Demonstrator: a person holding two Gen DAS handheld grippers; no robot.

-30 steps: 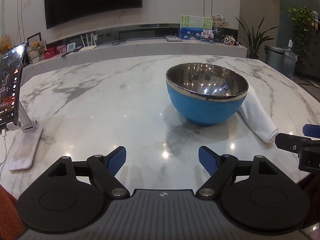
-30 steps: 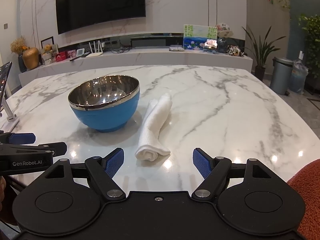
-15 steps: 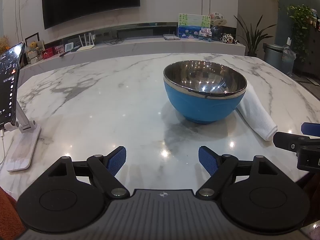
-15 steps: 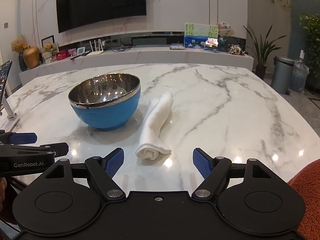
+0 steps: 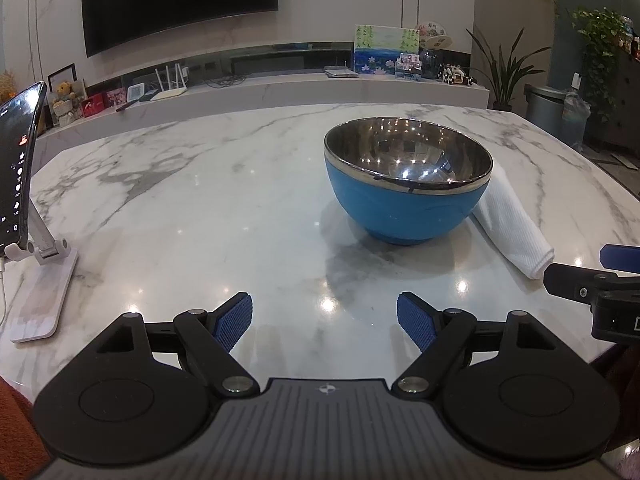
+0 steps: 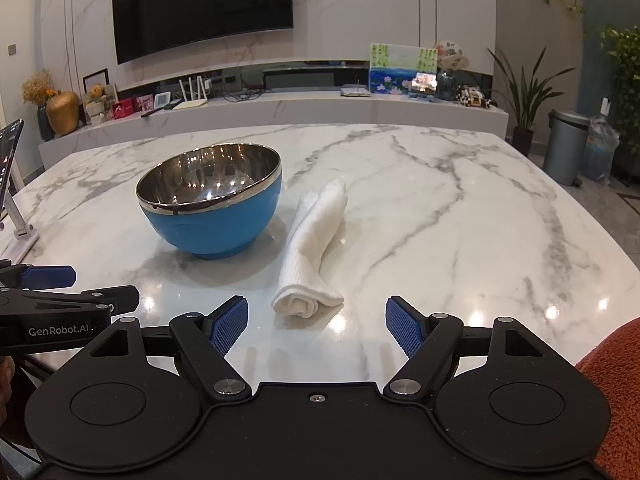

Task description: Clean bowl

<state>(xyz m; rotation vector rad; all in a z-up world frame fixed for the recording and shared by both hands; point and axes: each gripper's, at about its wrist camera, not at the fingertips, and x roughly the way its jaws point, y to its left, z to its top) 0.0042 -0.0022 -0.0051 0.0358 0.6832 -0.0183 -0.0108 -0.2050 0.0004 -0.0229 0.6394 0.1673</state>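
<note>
Left wrist view: left gripper (image 5: 325, 322) spread wide and empty, low over the table (image 5: 200, 208). Ahead and slightly right of the pads, well apart from them, stood the bowl (image 5: 404, 216), upright, blue outside, steel inside. Just right of the bowl, touching or nearly so, lay the cloth (image 5: 512, 226), rolled. Far left, a phone (image 5: 18, 168) propped on a stand (image 5: 38, 280). At the right edge, level with the pads, poked in the right gripper's finger (image 5: 576, 284).

Right wrist view: right gripper (image 6: 317, 324) likewise released, nothing between the pads. Directly ahead, near the left pad, lay the cloth's (image 6: 314, 244) rolled end. Beyond and left of it stood the bowl (image 6: 212, 216). At the left edge showed the left gripper's (image 6: 60, 288) fingers, parted.
</note>
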